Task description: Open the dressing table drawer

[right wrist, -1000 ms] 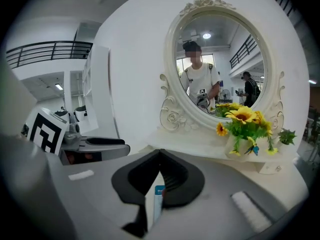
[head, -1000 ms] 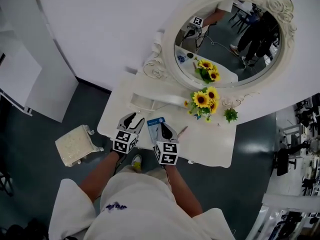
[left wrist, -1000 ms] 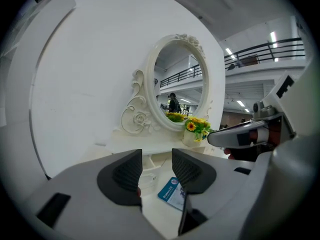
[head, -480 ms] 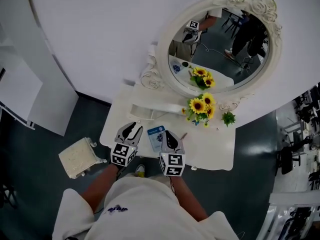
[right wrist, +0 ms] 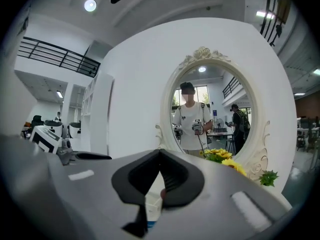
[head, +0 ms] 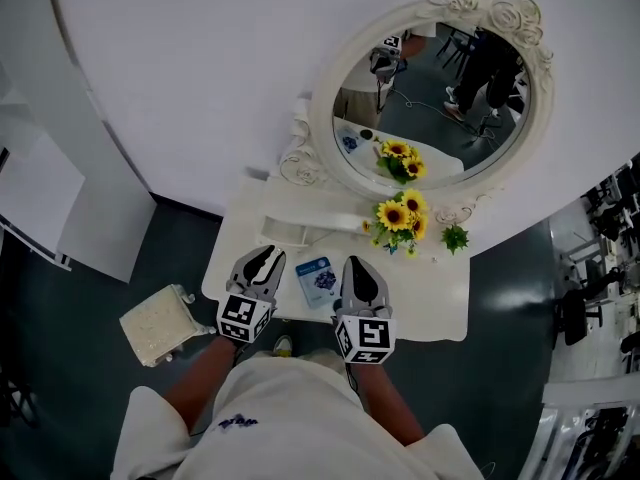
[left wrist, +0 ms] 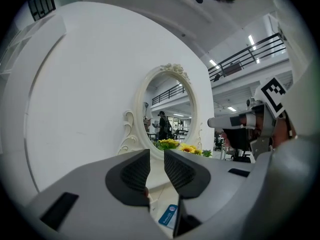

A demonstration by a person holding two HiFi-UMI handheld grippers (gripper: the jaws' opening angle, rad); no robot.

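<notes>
The white dressing table (head: 430, 303) stands below an oval mirror (head: 430, 88). Its drawer front is hidden under the tabletop in every view. My left gripper (head: 262, 258) hovers over the table's near left edge. Its jaws have just been closing and now stand a narrow gap apart with nothing between them (left wrist: 156, 156). To its right, my right gripper (head: 358, 266) is above the near edge, shut on nothing (right wrist: 160, 153). A blue packet (head: 320, 278) lies on the tabletop between the two grippers.
Sunflowers (head: 400, 213) and a small green sprig (head: 456, 238) stand at the mirror's foot. A white tray (head: 300, 230) sits at the table's back left. A white padded stool (head: 155, 323) is on the floor to the left. The mirror (right wrist: 210, 114) reflects people.
Both grippers have risen toward the head camera and look larger. The right one has shifted right. The left jaws have narrowed; the right jaws stay shut.
</notes>
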